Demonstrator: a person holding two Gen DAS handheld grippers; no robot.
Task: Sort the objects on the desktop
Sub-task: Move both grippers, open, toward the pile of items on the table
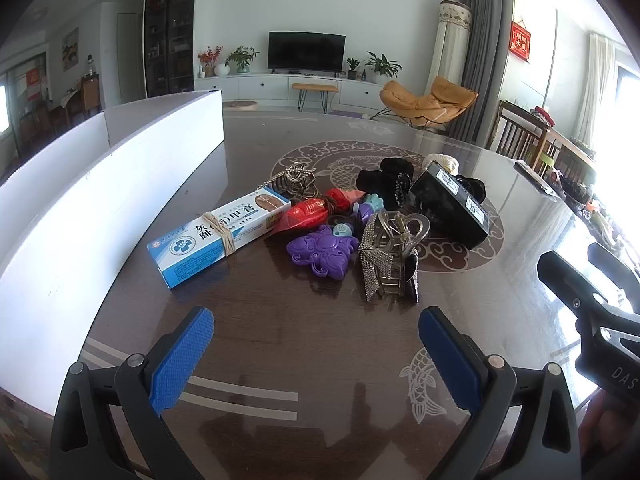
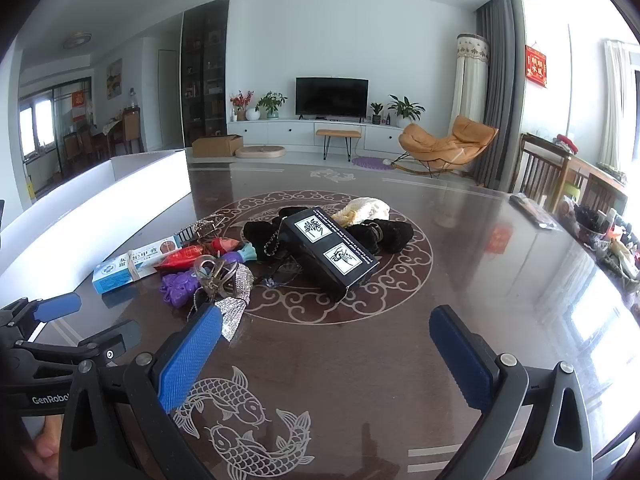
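A pile of small objects lies mid-table. A blue and white medicine box point(image 1: 218, 236) point(image 2: 134, 266) bound with a rubber band lies on the left. Beside it are a red packet point(image 1: 306, 214), a purple plastic toy point(image 1: 322, 254) point(image 2: 176, 286), a rhinestone hair claw point(image 1: 390, 258) point(image 2: 228, 280), black hair clips point(image 1: 384, 184) and a black box point(image 1: 450, 204) point(image 2: 328, 254). My left gripper point(image 1: 316, 354) is open and empty, short of the pile. My right gripper point(image 2: 326, 356) is open and empty, in front of the black box.
A white divided bin point(image 1: 120, 184) point(image 2: 100, 216) stands along the table's left side. The dark glass table point(image 1: 320, 340) has fish patterns. Clutter point(image 2: 600, 232) lies at the right edge. The right gripper shows in the left wrist view point(image 1: 580, 292).
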